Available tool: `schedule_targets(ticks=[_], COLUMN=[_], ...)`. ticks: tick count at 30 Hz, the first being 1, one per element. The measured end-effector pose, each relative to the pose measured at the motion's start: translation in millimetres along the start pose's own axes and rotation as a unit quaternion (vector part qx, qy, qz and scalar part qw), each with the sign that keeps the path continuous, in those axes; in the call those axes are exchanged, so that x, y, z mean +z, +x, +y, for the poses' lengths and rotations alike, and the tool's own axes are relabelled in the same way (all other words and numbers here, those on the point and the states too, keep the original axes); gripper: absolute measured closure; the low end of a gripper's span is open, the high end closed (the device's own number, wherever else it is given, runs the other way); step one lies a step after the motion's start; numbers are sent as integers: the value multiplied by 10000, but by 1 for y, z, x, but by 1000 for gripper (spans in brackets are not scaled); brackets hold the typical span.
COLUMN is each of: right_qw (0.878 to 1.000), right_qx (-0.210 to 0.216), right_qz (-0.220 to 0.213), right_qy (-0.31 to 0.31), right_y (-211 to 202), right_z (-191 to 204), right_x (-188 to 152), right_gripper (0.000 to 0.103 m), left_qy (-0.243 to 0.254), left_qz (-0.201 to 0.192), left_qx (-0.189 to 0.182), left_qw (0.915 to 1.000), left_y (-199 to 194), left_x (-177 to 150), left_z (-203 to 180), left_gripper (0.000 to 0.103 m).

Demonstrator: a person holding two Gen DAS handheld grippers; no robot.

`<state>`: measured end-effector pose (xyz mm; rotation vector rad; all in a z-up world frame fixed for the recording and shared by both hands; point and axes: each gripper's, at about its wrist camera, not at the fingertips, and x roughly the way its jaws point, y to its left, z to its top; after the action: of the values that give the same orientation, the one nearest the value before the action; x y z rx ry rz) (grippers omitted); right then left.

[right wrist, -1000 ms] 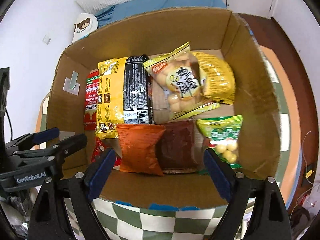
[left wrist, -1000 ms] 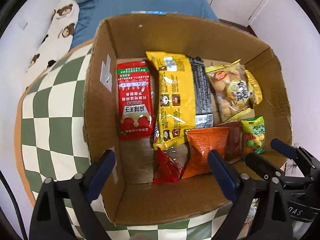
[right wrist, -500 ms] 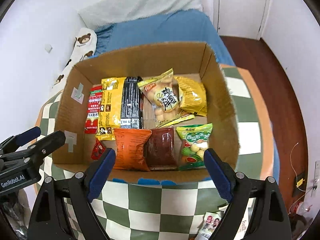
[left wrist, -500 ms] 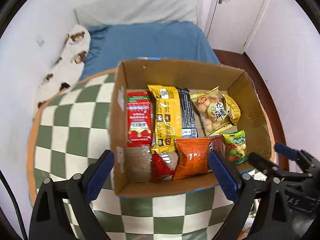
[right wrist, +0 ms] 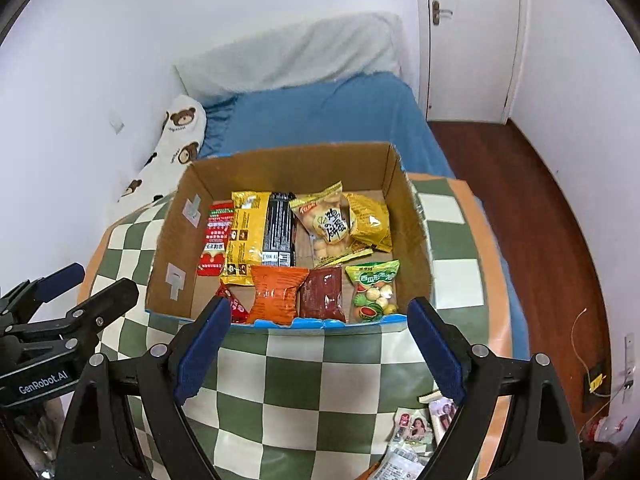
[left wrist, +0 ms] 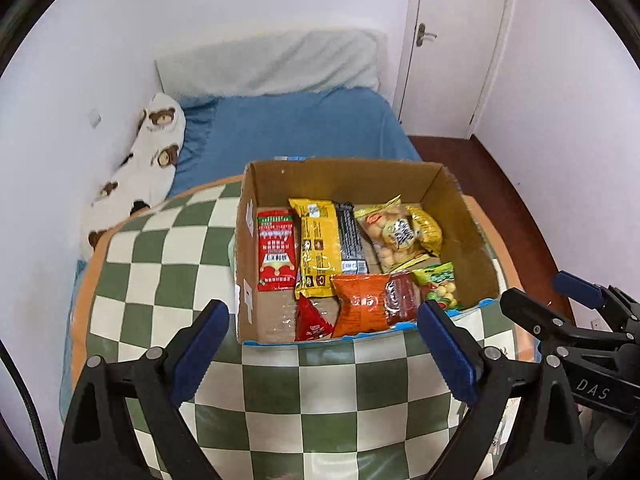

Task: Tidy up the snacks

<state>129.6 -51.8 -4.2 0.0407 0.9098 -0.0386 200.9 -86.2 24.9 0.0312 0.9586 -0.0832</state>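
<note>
While both tools hover above the green-and-white checked tablecloth (left wrist: 160, 264), the left gripper (left wrist: 320, 354) and the right gripper (right wrist: 320, 344) stand with jaws wide apart and nothing between them. An open brown cardboard box (right wrist: 412, 240) sits on the cloth, holding a red packet (left wrist: 276, 252), a yellow packet (left wrist: 316, 248), an orange crinkled bag (right wrist: 276, 292) and a green candy bag (right wrist: 372, 288), laid flat and touching.

A bed (left wrist: 296, 128) covered in blue was set against white walls (left wrist: 240, 4), with a bear-print pillow (left wrist: 140, 164) laid alongside. A white door (right wrist: 472, 40) and dark wooden floor (right wrist: 532, 200) were seen at the right.
</note>
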Motion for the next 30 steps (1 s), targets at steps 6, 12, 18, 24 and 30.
schedule_targets(ticks=[6, 12, 18, 24, 30], right_qw=[9994, 9981, 9972, 9937, 9774], right_qx=[-134, -137, -22, -101, -103], right_qz=[-327, -568, -574, -66, 948], right_qy=[62, 202, 484, 1118, 1887], right_y=[-33, -62, -76, -63, -22], right_z=[2, 2, -6, -47, -119], right_x=[-16, -27, -46, -92, -169], right_gripper=[6, 4, 4, 4, 4], left_qy=[87, 81, 100, 181, 769], left_qz=[-335, -453, -379, 89, 1160], left_qx=[46, -20, -187, -605, -749], left_qw=[9994, 9989, 9991, 9980, 9874], left_y=[-30, -49, -53, -30, 29], left_x=[-13, -25, -41, -71, -124], left_z=[-8, -10, -12, -26, -86], left_gripper=[7, 7, 0, 0, 0])
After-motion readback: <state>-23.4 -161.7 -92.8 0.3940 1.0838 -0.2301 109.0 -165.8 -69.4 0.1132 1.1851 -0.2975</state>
